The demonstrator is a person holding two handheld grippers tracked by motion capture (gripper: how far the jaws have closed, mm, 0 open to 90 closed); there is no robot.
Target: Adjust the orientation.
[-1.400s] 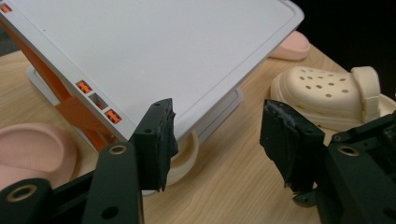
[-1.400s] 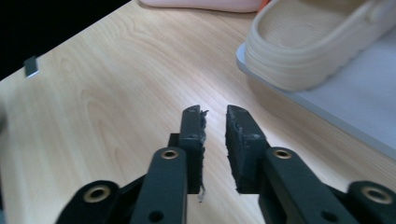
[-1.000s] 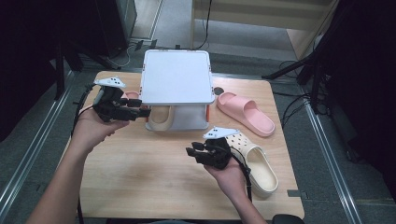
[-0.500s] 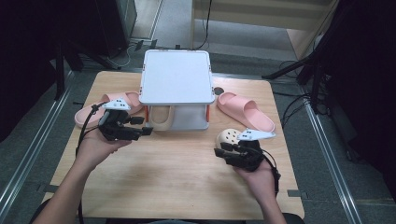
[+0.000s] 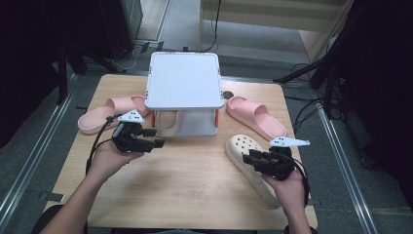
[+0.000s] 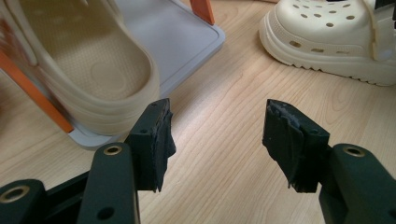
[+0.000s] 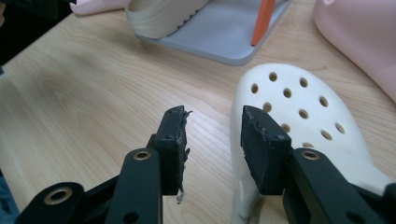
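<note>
A white two-tier rack point(image 5: 182, 80) stands at the table's far middle, with a beige slipper point(image 5: 168, 124) on its lower shelf. My left gripper point(image 5: 155, 144) hovers low just left of that slipper point(image 6: 93, 70), open point(image 6: 215, 116), with bare wood between the jaws. A cream clog point(image 5: 246, 156) lies at the right. My right gripper point(image 5: 249, 158) is held over the clog's middle and points left. Its jaws point(image 7: 212, 121) have just opened a little and stand open, with nothing between them. The clog's holed toe point(image 7: 299, 107) lies just beside the right jaw.
One pink slipper point(image 5: 104, 114) lies left of the rack, another point(image 5: 253, 117) right of it, also seen at the far right point(image 7: 364, 37). The rack's grey base point(image 7: 224, 32) has orange posts. Bare wood spans the table's near middle. Dark floor and cables surround the table.
My right hand has moved right, from the open wood to above the cream clog. My left hand has sunk and drawn back from the rack's left side, uncovering the left pink slipper.
</note>
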